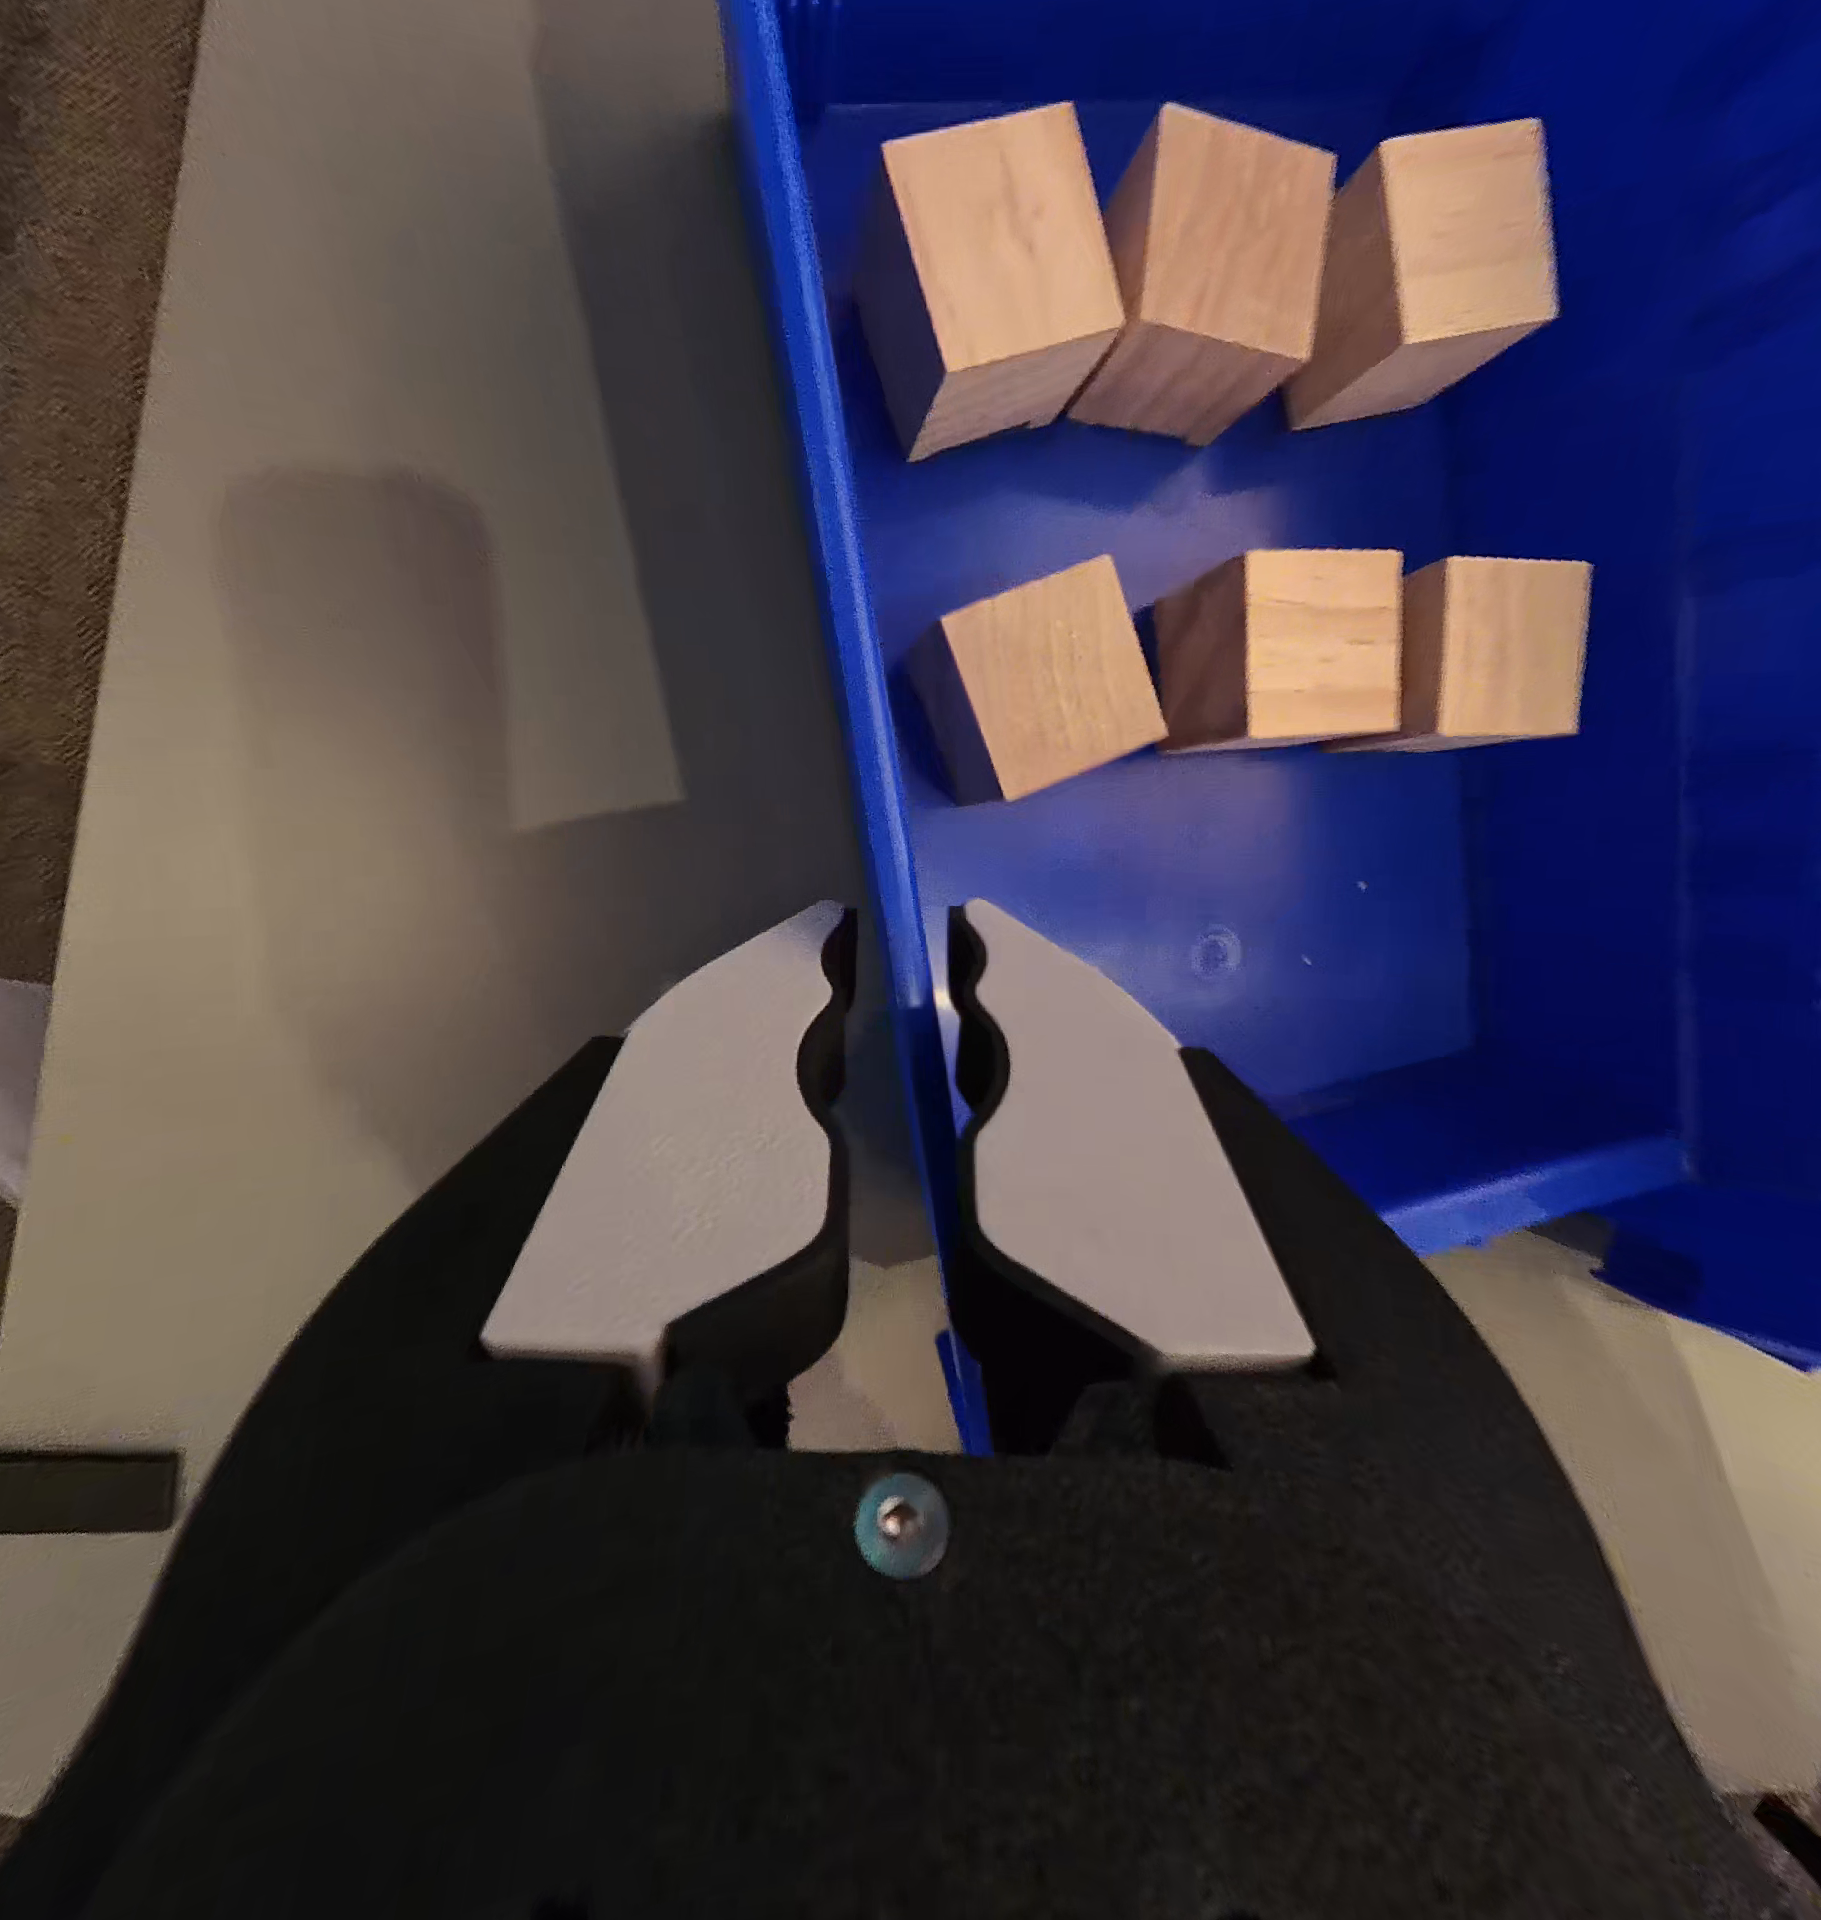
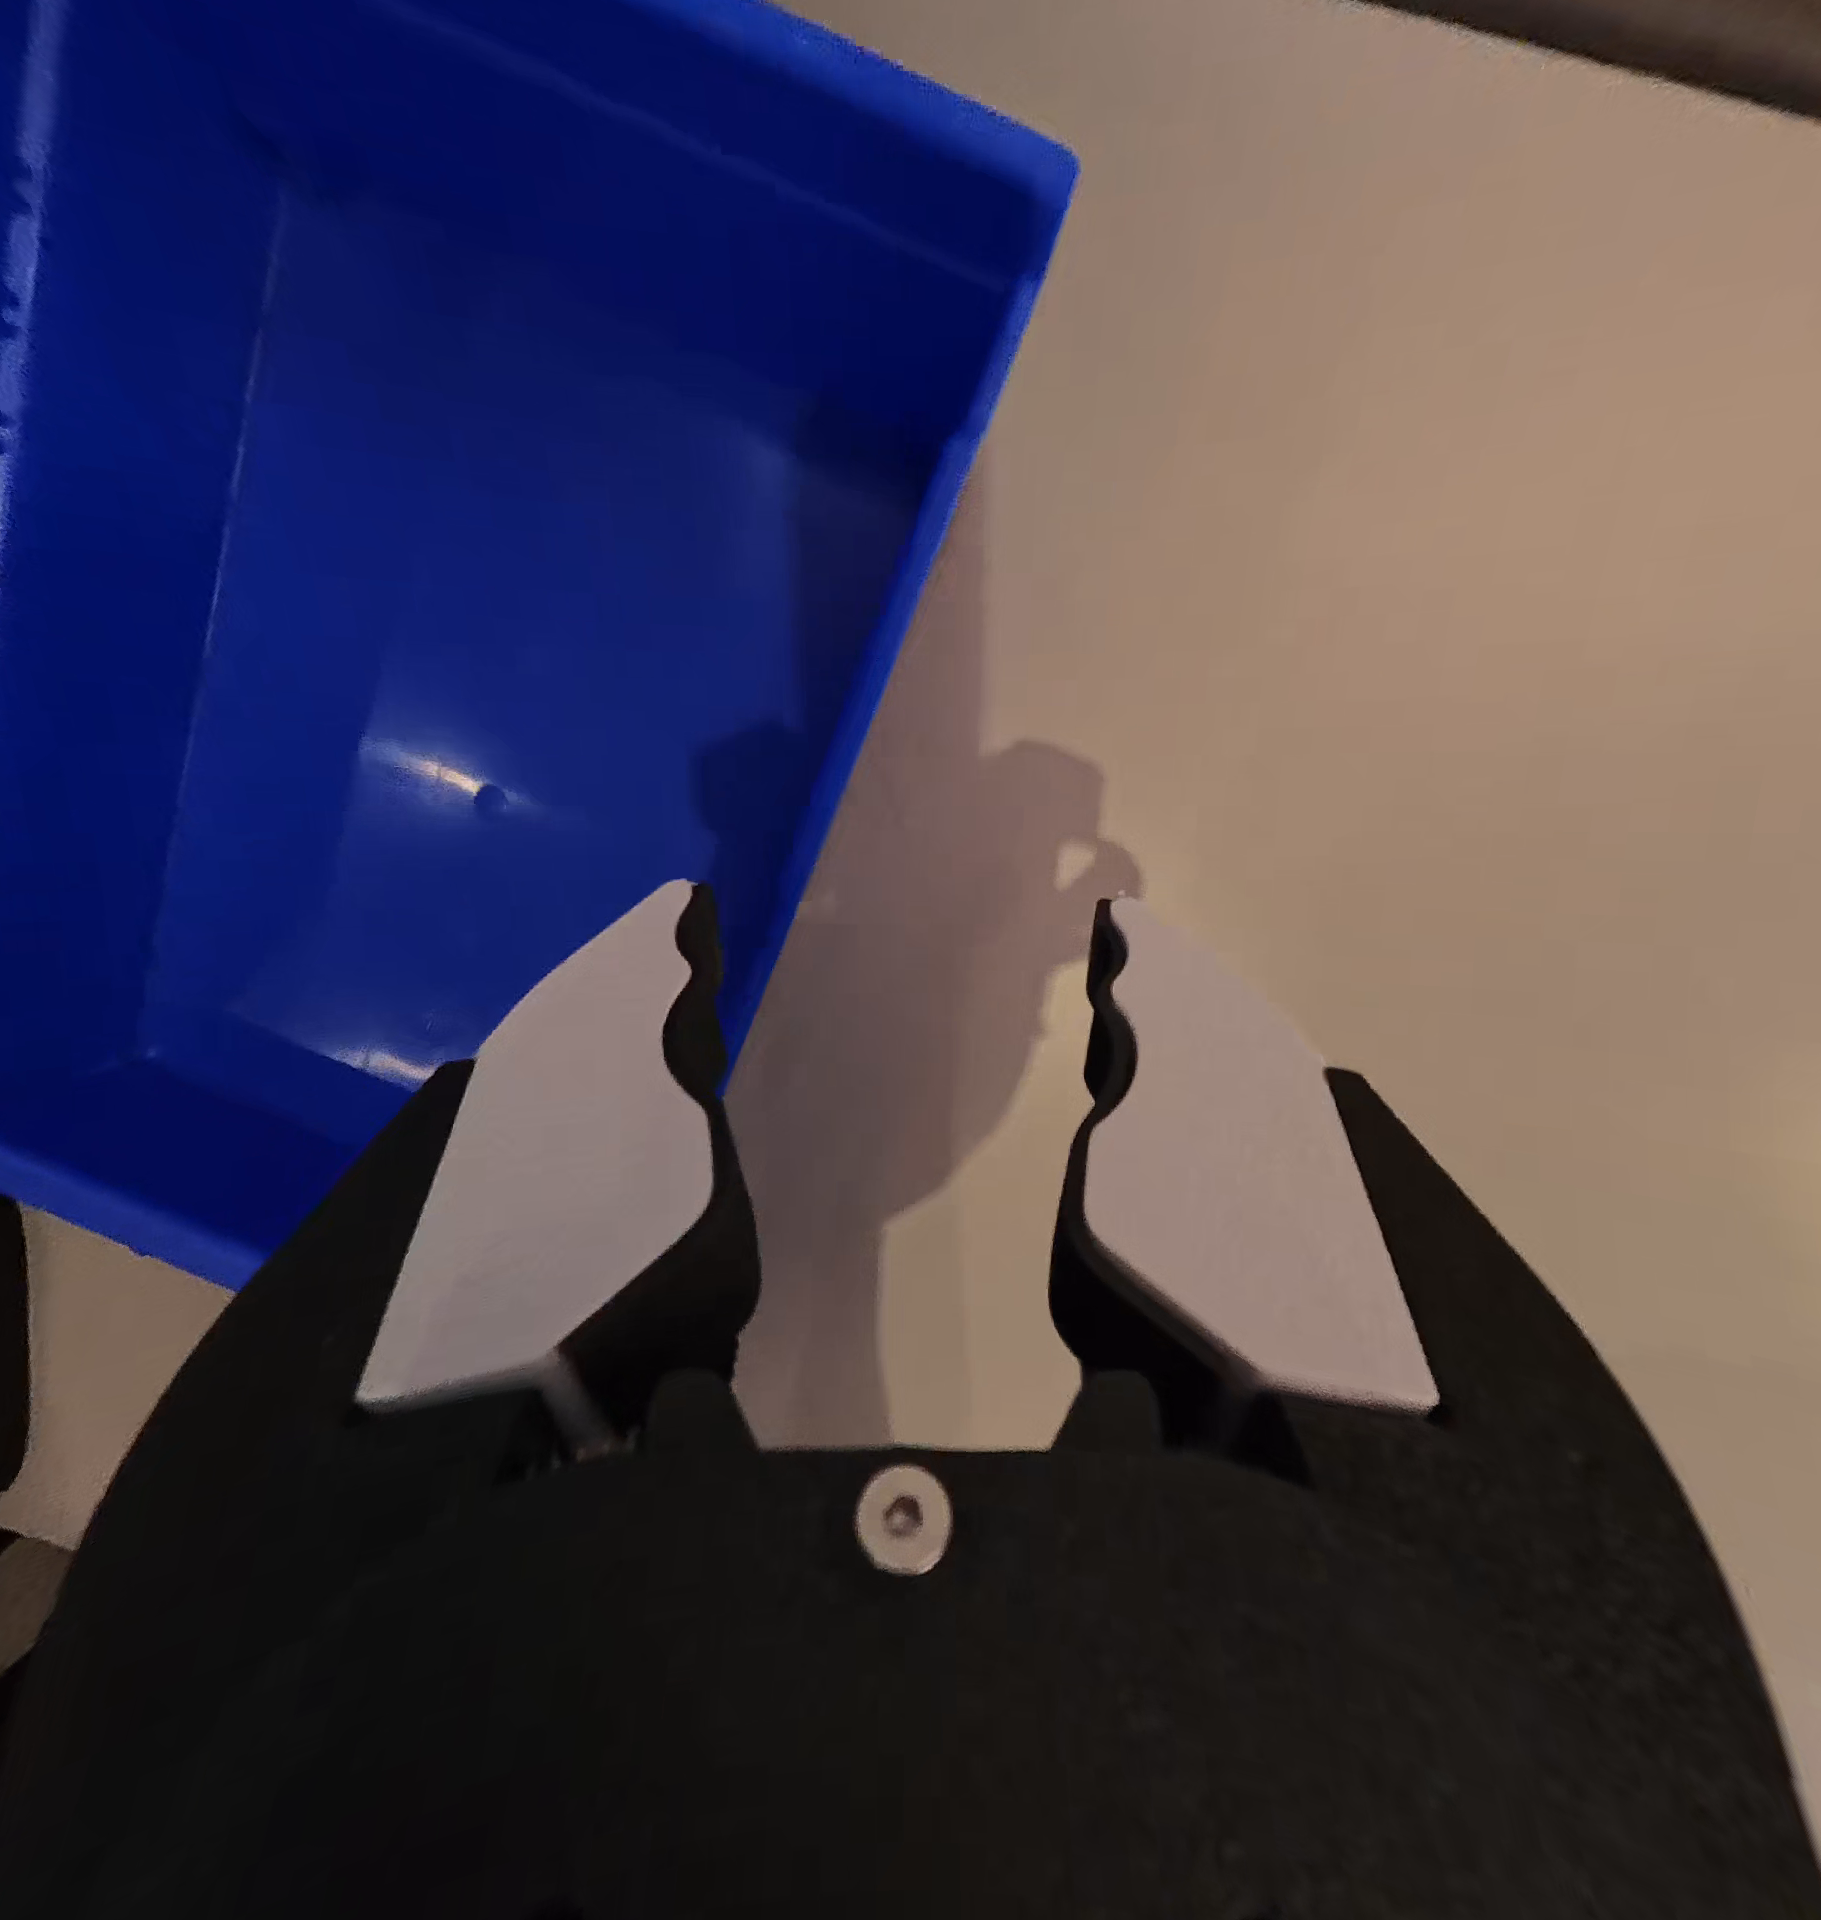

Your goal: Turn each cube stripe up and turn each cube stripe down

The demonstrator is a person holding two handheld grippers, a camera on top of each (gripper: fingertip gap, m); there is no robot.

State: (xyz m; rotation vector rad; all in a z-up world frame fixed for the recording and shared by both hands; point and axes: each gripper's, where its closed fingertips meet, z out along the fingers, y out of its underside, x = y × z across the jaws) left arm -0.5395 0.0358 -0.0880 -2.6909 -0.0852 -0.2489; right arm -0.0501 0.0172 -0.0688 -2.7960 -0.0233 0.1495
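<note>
Several plain wooden cubes stand in two rows inside a blue bin (image 1: 833, 520): a far row (image 1: 1218, 249) and a near row (image 1: 1311, 644). No stripe shows on any visible face. My left gripper (image 1: 901, 914) is shut on the bin's left wall, one finger outside and one inside. My right gripper (image 2: 901, 899) is open and empty, above the table just right of the bin's right wall (image 2: 937, 520). Its left fingertip (image 2: 677, 914) overlaps the bin's edge. The part of the bin in the right wrist view holds no cubes.
The bin sits on a pale table (image 2: 1405, 520), which also shows in the left wrist view (image 1: 366, 727). A brown floor or carpet (image 1: 44, 416) lies beyond the table's left edge. A dark strip (image 2: 1716, 62) marks the table's far edge.
</note>
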